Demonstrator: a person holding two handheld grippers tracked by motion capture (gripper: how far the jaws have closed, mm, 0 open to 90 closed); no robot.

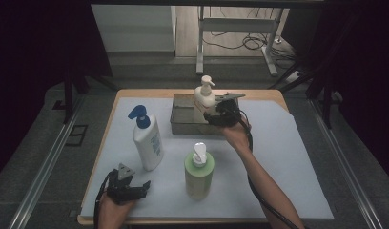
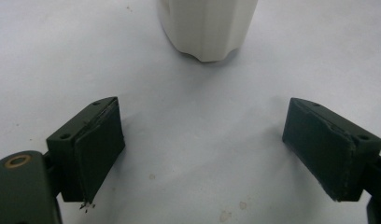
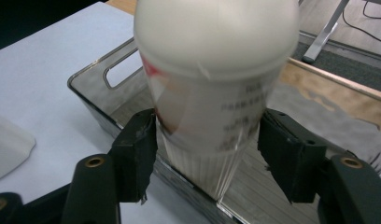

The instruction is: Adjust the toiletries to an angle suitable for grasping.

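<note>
A cream pump bottle [image 1: 204, 95] stands at the right end of a grey tray [image 1: 183, 125] at the back of the table. My right gripper [image 1: 208, 109] reaches it from the right. In the right gripper view the bottle [image 3: 212, 116] is between the jaws of that gripper [image 3: 209, 140]: the left pad [image 3: 139, 149] lies against its side and the right pad [image 3: 284, 154] stands just off it, so the gripper is open around it. My left gripper [image 1: 144, 187] rests at the front left, open and empty [image 2: 202, 149], facing a white bottle's base [image 2: 207, 28].
A white bottle with a blue pump [image 1: 147, 140] stands left of centre. A green bottle with a white pump [image 1: 199, 174] stands near the front middle. White paper [image 1: 288, 162] covers the wooden table. The tray's near wall [image 3: 95, 84] has a handle slot.
</note>
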